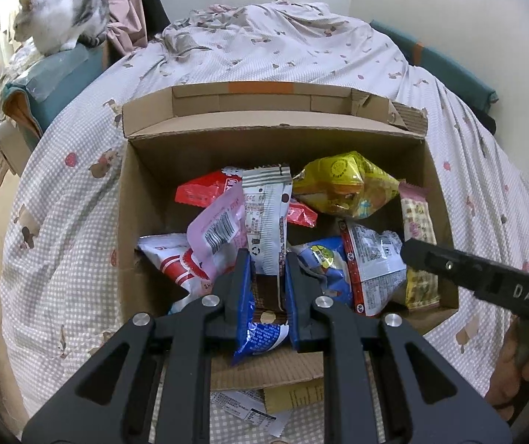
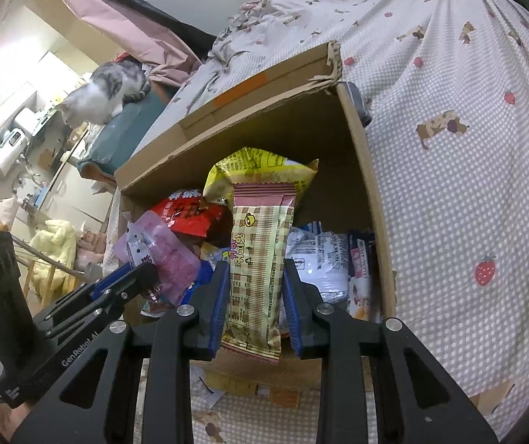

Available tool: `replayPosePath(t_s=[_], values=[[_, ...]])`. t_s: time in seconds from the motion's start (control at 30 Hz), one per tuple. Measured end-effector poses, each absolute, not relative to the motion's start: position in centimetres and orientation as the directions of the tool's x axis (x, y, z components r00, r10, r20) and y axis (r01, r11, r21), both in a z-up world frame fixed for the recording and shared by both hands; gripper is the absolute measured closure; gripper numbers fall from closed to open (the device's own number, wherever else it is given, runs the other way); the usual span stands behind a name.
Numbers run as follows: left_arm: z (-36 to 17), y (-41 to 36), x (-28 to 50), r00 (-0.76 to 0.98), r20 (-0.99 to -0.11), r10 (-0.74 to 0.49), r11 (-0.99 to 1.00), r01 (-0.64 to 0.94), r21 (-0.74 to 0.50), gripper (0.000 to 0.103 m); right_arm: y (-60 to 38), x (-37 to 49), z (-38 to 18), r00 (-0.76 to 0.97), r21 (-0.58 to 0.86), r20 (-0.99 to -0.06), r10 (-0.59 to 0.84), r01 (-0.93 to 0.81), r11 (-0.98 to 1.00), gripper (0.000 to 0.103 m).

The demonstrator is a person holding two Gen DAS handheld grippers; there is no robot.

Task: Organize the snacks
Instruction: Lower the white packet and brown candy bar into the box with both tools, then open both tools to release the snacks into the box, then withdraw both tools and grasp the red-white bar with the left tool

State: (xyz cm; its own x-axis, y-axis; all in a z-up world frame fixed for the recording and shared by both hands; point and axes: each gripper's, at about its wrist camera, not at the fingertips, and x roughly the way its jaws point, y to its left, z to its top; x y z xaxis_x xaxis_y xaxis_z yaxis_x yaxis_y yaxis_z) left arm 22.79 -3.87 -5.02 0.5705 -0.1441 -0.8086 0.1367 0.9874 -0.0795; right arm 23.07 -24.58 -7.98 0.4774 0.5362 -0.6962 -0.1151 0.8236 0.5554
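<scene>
- Left gripper (image 1: 267, 259) clamps a striped packet (image 1: 267, 229), upright over the box (image 1: 146, 192), likely for sorting.
- Right gripper (image 2: 253, 270) pinches a checked bar (image 2: 258, 259) lengthwise, near the box's right wall.

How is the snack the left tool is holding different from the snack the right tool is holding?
The left tool pinches a grey-and-white striped packet with a brown patch; the right tool pinches a cream checked packet with a pink striped top. The striped packet shows mostly small printed text, the checked one shows cartoon pictures. Both are long, sealed, and held upright over the cardboard box.
</scene>
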Motion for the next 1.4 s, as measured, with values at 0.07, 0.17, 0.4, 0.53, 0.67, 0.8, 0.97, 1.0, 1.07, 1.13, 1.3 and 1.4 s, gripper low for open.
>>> replayPosePath(t_s=[0.07, 0.17, 0.4, 0.53, 0.67, 0.8, 0.97, 1.0, 1.07, 1.13, 1.3, 1.4], values=[[-5.0, -3.7, 22.8, 0.572, -0.807, -0.145, 0.988, 0.126, -0.088, 0.089, -24.3, 23.0, -7.9, 0.478, 0.547, -0.698, 0.533, -0.124, 0.828, 0.072], [-5.0, -3.7, 22.7, 0.575, -0.805, -0.149, 0.988, 0.128, -0.091, 0.089, -24.4, 23.0, -7.7, 0.489, 0.546, -0.693, 0.53, -0.124, 0.829, 0.071], [-4.9, -4.3, 22.2, 0.581, -0.798, -0.16, 0.984, 0.157, -0.083, 0.087, -25.1, 23.1, -7.8, 0.493, 0.571, -0.685, 0.536, -0.092, 0.815, 0.071], [-4.7, -4.2, 22.1, 0.587, -0.795, -0.152, 0.986, 0.15, -0.077, 0.066, -25.5, 23.1, -7.7, 0.497, 0.585, -0.679, 0.54, -0.078, 0.807, 0.064], [-4.3, -4.1, 21.9, 0.603, -0.785, -0.142, 0.987, 0.145, -0.067, 0.035, -26.0, 22.9, -7.5, 0.511, 0.61, -0.663, 0.547, -0.055, 0.79, 0.025], [-3.9, -3.9, 21.6, 0.619, -0.772, -0.143, 0.987, 0.143, -0.069, 0.026, -26.1, 23.0, -7.4, 0.51, 0.609, -0.665, 0.546, -0.054, 0.792, 0.025], [-3.6, -3.6, 21.4, 0.616, -0.776, -0.135, 0.989, 0.13, -0.069, 0.026, -26.1, 22.9, -7.4, 0.51, 0.615, -0.661, 0.551, -0.054, 0.787, 0.025], [-3.6, -3.5, 21.3, 0.617, -0.776, -0.132, 0.99, 0.125, -0.069, 0.026, -26.1, 22.9, -7.3, 0.51, 0.613, -0.662, 0.55, -0.053, 0.788, 0.025], [-3.4, -3.1, 21.0, 0.615, -0.777, -0.13, 0.991, 0.114, -0.075, 0.026, -26.0, 22.6, -7.1, 0.513, 0.616, -0.657, 0.553, -0.059, 0.786, 0.025], [-3.2, -2.7, 20.6, 0.616, -0.779, -0.118, 0.993, 0.097, -0.074, 0.026, -25.8, 22.3, -6.7, 0.516, 0.612, -0.654, 0.553, -0.068, 0.788, 0.025], [-3.1, -1.8, 19.2, 0.595, -0.795, -0.12, 0.993, 0.074, -0.094, 0.026, -25.7, 21.0, -6.0, 0.517, 0.611, -0.652, 0.555, -0.075, 0.788, 0.025], [-3.1, -1.3, 18.1, 0.6, -0.793, -0.101, 0.995, 0.06, -0.082, 0.026, -25.8, 19.7, -5.8, 0.505, 0.601, -0.666, 0.549, -0.073, 0.796, 0.025]])
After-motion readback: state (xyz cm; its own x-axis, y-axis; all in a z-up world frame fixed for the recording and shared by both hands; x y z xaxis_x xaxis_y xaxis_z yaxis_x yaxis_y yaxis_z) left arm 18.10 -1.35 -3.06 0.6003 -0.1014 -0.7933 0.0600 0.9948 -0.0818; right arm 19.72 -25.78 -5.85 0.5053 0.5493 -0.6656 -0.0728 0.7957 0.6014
